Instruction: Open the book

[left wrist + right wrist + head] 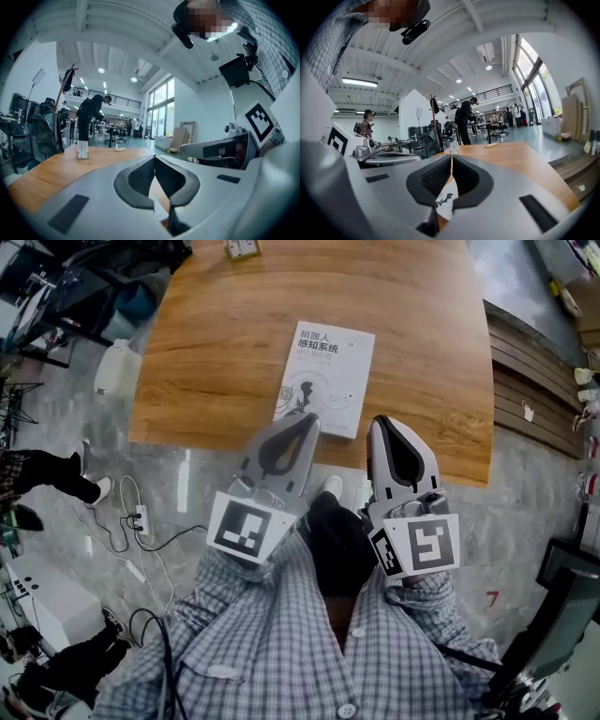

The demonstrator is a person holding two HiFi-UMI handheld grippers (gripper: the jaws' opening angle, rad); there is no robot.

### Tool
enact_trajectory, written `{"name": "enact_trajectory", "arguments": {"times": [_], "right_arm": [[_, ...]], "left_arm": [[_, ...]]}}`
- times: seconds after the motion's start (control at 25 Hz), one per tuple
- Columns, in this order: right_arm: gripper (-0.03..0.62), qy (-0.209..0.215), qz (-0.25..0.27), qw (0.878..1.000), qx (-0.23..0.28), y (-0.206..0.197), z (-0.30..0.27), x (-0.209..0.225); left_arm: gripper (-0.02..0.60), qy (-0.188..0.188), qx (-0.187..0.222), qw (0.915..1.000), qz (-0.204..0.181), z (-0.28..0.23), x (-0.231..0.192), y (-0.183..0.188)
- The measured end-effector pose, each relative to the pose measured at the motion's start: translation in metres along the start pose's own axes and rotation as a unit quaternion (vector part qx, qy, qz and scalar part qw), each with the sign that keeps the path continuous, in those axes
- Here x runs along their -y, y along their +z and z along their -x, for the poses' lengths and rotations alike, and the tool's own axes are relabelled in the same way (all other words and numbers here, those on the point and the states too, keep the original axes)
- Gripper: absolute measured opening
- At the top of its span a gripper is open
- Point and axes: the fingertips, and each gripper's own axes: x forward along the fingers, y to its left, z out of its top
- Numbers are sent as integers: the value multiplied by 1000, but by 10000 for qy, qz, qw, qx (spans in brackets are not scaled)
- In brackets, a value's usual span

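1. A checked shirt (272, 643) is seen nearest, below both grippers.
2. The left gripper (306, 420) and right gripper (382, 424) are held side by side at the near edge of the table (216, 343). Both pairs of jaws are closed, with nothing gripped.
3. The book (325, 371) is found closed and flat on the table, just beyond the tips.

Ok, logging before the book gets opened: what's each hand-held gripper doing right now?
Left hand-held gripper: closed, empty.
Right hand-held gripper: closed, empty.
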Motion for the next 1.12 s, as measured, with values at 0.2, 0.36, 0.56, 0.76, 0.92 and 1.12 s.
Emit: {"name": "enact_trajectory", "arguments": {"times": [0.2, 0.36, 0.56, 0.76, 0.92, 1.12], "right_arm": [[25, 54, -15, 10000, -54, -1, -17, 26], [25, 82, -88, 9998, -167, -8, -17, 29], [26, 62, -119, 9996, -253, -16, -19, 28], [26, -58, -23, 9995, -300, -17, -36, 35], [26, -174, 20, 9992, -370, -17, -46, 34], [26, -336, 84, 9983, -460, -15, -72, 35]], "left_arm": [[9, 62, -34, 10000, -42, -31, -2, -1], [9, 88, -79, 9999, 17, -37, 0, -4], [9, 70, -253, 9997, 2, -34, -4, -16], [9, -36, -263, 9996, 4, -49, -19, -16], [9, -152, -261, 9995, 29, -53, -33, -15], [9, -326, -193, 9992, 145, -67, -55, -9]]}}
